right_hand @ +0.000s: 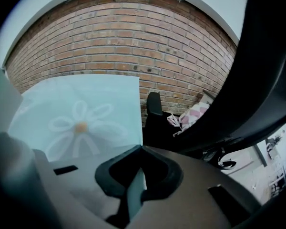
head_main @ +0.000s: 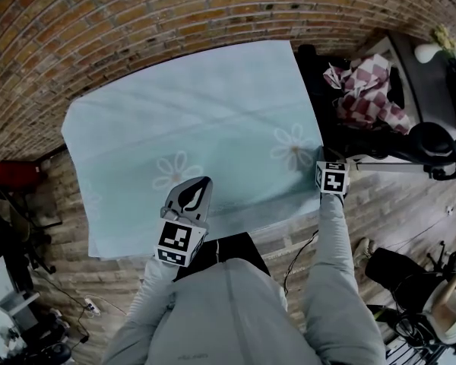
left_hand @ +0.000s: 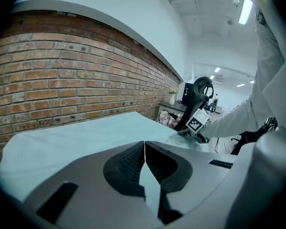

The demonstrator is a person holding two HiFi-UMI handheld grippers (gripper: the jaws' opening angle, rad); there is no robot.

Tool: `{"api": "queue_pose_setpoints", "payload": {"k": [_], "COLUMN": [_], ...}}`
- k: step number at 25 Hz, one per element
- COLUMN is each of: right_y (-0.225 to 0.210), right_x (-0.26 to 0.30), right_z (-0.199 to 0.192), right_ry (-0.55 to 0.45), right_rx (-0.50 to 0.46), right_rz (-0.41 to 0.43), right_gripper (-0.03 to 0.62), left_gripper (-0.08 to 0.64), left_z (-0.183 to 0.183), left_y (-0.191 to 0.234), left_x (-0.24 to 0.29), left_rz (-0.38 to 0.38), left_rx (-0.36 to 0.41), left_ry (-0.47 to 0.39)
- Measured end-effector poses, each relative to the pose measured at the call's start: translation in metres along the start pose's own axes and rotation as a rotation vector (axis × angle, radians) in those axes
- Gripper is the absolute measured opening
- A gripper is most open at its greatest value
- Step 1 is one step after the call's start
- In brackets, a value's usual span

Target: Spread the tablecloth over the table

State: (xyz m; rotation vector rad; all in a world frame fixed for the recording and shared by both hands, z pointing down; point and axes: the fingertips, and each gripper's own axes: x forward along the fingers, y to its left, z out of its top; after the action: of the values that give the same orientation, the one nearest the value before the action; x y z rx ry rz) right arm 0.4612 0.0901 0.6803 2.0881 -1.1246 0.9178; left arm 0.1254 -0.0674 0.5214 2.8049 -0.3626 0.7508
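Covering the table: tablecloth [head_main: 213, 120] lies flat, its far edge near the brick wall [head_main: 137, 21], mostly spread.
Right gripper [head_main: 321, 158]: jaws pinching the near right corner, likely to tug it square.
Left gripper [head_main: 192, 195]: jaws pressed together over the near edge; no cloth clearly pinched.

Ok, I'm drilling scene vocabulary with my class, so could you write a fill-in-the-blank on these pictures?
The wall behind the tablecloth is built of ___.
In the head view, the checked cloth lies to the tablecloth's ___.
The left gripper has its jaws ___ (open or shut).
Missing words: brick, right, shut.
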Motion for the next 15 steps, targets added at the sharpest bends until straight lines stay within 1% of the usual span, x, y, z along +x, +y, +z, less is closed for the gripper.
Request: {"api": "queue_pose_setpoints", "payload": {"k": [3,6,10,12,15], "right_y": [-0.018,-0.019,-0.009,-0.007,-0.008], "right_x": [0.003,0.005,0.009,0.006,-0.005], "right_z": [-0.015,-0.021,-0.023,-0.019,-0.010], "right_ry": [0.028,0.026,0.032,0.015,-0.029], "right_rx": [0.045,0.072,0.044,0.031,0.059], "right_rz": [-0.012,-0.002,-0.001,-0.010,-0.019], "right_gripper": [0.021,0.022,0.025,0.025,0.026], "left_gripper": [0.025,0.025,0.025,0.025,0.025], "left_z": [0.000,-0.001,0.000,-0.001,0.002], "left_y": [0.001,0.004,0.007,0.007,0.011], "left_x": [0.002,0.002,0.002,0.000,-0.004], "left_rz": [0.005,0.011,0.016,0.018,0.025], "left_rx": [0.001,-0.001,-0.008,-0.009,-0.012], "left_ry": [0.003,0.005,0.001,-0.004,-0.019]}}
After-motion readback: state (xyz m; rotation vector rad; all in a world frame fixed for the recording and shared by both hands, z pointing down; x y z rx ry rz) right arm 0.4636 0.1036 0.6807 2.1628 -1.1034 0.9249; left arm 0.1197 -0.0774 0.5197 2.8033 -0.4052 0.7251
